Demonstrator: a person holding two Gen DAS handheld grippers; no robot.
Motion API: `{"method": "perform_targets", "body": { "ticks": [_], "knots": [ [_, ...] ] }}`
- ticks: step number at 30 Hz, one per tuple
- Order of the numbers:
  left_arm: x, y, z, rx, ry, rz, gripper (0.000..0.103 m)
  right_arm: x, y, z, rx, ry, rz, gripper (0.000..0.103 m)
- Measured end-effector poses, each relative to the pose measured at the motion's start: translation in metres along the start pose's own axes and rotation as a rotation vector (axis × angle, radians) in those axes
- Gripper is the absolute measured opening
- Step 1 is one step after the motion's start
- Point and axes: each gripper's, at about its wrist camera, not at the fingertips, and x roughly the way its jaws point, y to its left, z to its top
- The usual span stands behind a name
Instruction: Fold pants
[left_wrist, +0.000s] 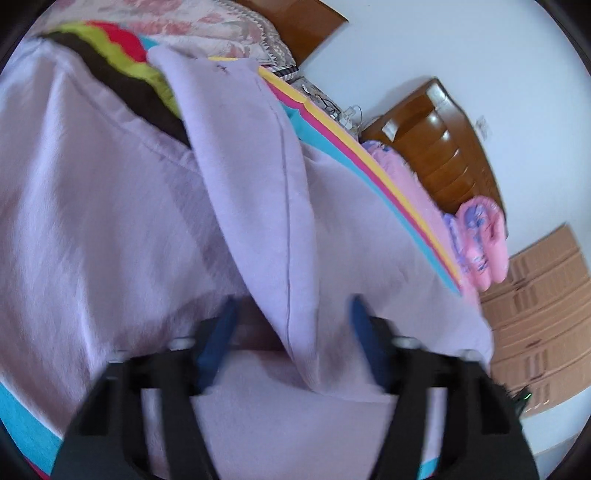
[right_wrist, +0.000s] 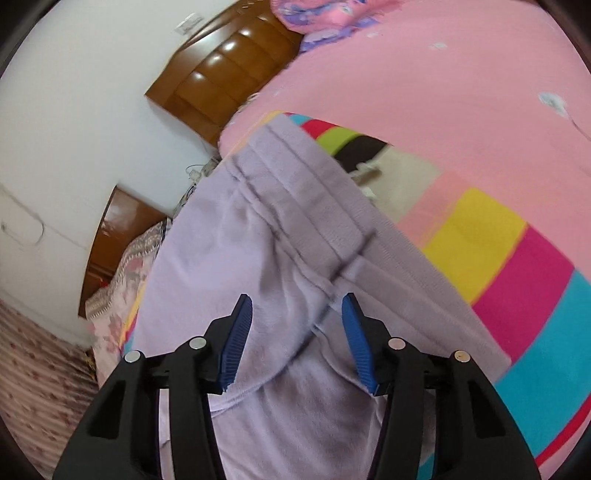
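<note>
**Lilac pants spread on striped blanket, both grippers open above them**

On the bed, over a striped blanket (right_wrist: 517, 266), lilac fleece pants (left_wrist: 110, 221) are laid out; in the left wrist view the long axis is seen running from the near bottom edge up and to the left, a folded-over leg panel (left_wrist: 255, 177) with a stitched seam lying diagonally across the rest; in the right wrist view the ribbed waistband (right_wrist: 295, 184) is seen at the far end, slanted from upper left to lower right, the legs running back toward the camera; fabric is soft, fuzzy, creased, with folds gathered near the fingers.

The left gripper (left_wrist: 291, 314) is held with blue pads apart, cloth seen between them but not pinched; the right gripper (right_wrist: 295, 314) is likewise spread wide, just above a crease.

The left view is motion-blurred; leg hems are cut off by the frame edge or hidden under the gripper bodies; whether either pad touches the fabric cannot be told; a pink sheet (right_wrist: 443, 74) and a wooden headboard (left_wrist: 443, 155) are seen beyond.
</note>
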Motion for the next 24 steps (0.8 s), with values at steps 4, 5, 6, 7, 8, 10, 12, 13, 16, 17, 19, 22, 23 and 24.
{"method": "perform_targets", "body": {
  "ticks": [4,5,6,7,8,10,12,13,16,17,19,22,23,24],
  "knots": [
    [0.007,0.0,0.003,0.005,0.022,0.019,0.006,-0.001,-0.002,0.008,-0.014,-0.051,-0.018,0.018],
    [0.003,-0.003,0.007,0.017,0.017,0.012,0.006,-0.009,-0.007,-0.001,-0.003,-0.062,0.003,0.015],
    [-0.002,-0.012,0.016,0.044,0.009,0.009,0.006,-0.014,-0.003,-0.001,-0.009,-0.074,0.012,0.014],
    [-0.007,-0.023,0.027,0.07,0.0,0.0,0.006,-0.019,0.005,0.003,-0.034,-0.09,0.018,0.014],
    [-0.015,-0.041,0.043,0.099,-0.009,-0.014,0.006,-0.024,0.017,0.012,-0.063,-0.103,0.025,0.013],
    [-0.027,-0.067,0.072,0.121,-0.018,-0.026,0.006,-0.029,0.036,0.03,-0.088,-0.117,0.042,0.013],
    [-0.046,-0.084,0.094,0.104,-0.047,-0.06,0.006,-0.041,0.057,0.051,-0.103,-0.147,0.067,0.012],
    [-0.059,-0.09,0.102,0.099,-0.064,-0.078,0.006,-0.049,0.066,0.06,-0.099,-0.167,0.086,0.012],
    [-0.102,-0.089,0.095,0.126,-0.124,-0.135,0.006,-0.082,0.079,0.058,-0.134,-0.215,0.142,0.012],
    [-0.113,-0.078,0.08,0.143,-0.13,-0.142,0.006,-0.094,0.075,0.051,-0.144,-0.225,0.164,0.013],
    [-0.121,-0.054,0.047,0.18,-0.116,-0.142,0.007,-0.113,0.05,0.025,-0.136,-0.216,0.207,0.013],
    [-0.096,0.005,-0.005,0.17,-0.034,-0.103,0.008,-0.115,-0.004,-0.032,-0.093,-0.139,0.185,0.013],
    [-0.083,0.024,-0.014,0.131,0.014,-0.088,0.008,-0.112,-0.018,-0.05,-0.081,-0.107,0.163,0.012],
    [-0.07,0.038,-0.021,0.093,0.045,-0.082,0.008,-0.104,-0.031,-0.063,-0.068,-0.074,0.136,0.012]
  ]
}}
